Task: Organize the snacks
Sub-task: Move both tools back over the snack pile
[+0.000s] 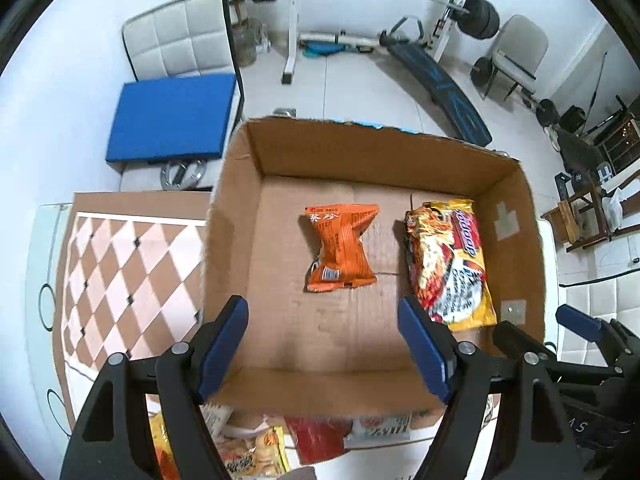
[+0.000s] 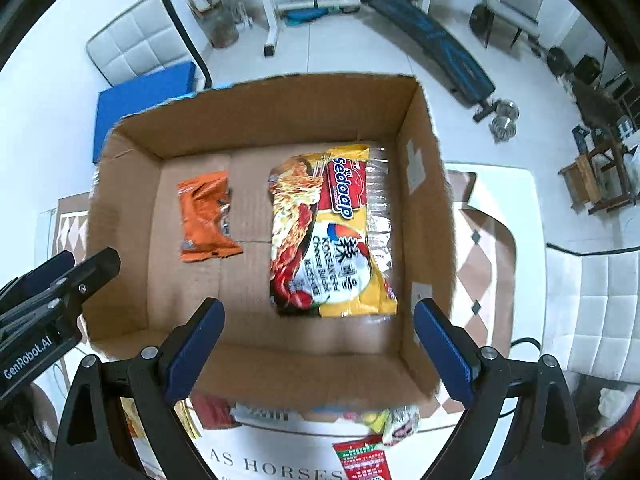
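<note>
An open cardboard box [image 1: 236, 216] [image 2: 424, 184] stands on the table. On its floor lie an orange snack packet [image 1: 342, 248] [image 2: 206, 216] and, to its right, a yellow noodle pack [image 1: 448, 260] [image 2: 328, 232]. My left gripper [image 1: 322, 340] hangs above the box's near part, open, with nothing between its blue pads. My right gripper [image 2: 318, 344] hovers over the near wall below the noodle pack, open wide and empty. Each gripper shows at the edge of the other's view.
Several loose snack packets [image 1: 256, 448] [image 2: 362, 456] lie on the table in front of the box. A checkered mat [image 1: 128, 272] covers the table to the left. A blue cushion [image 1: 172, 116], a padded chair [image 1: 180, 40] and gym equipment [image 1: 436, 76] stand beyond.
</note>
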`<state>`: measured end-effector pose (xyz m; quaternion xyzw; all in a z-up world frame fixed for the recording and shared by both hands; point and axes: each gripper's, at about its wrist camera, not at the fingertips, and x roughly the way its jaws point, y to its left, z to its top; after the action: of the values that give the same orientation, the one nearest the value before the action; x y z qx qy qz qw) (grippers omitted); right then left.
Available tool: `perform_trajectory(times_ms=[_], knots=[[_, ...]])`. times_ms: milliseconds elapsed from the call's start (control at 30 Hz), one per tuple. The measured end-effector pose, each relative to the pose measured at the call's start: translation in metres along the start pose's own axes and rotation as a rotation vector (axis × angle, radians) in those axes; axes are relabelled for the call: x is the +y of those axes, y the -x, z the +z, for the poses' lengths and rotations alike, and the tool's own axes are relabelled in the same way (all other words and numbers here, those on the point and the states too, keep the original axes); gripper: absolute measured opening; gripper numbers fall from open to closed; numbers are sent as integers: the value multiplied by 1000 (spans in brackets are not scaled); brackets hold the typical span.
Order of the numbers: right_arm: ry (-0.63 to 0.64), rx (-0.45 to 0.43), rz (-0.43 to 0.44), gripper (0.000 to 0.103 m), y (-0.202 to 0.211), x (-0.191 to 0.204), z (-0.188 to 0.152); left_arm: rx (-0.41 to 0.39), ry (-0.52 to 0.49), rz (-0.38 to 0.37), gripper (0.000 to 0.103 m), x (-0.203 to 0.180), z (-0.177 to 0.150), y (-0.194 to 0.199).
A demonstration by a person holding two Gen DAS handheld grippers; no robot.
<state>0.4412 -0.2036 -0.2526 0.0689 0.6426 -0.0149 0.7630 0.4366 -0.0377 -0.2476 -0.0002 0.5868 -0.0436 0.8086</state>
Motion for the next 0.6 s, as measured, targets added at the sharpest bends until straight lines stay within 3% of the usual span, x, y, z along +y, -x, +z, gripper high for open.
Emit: perform_trajectory(times_ms=[333,367,467,600], knots=[[-13,-148,44,98,59,8,-56,-89,-9,26,76,2,-41,57],[-17,-148,62,98,64,10,-62,-87,-5,6,77,5,-47,60],[-37,-123,116,98,67,12,-79,-75,8,6,94,18,-62,61],[-72,-39,168,98,44,14,-110,-31,76,2,94,50,-98,45]])
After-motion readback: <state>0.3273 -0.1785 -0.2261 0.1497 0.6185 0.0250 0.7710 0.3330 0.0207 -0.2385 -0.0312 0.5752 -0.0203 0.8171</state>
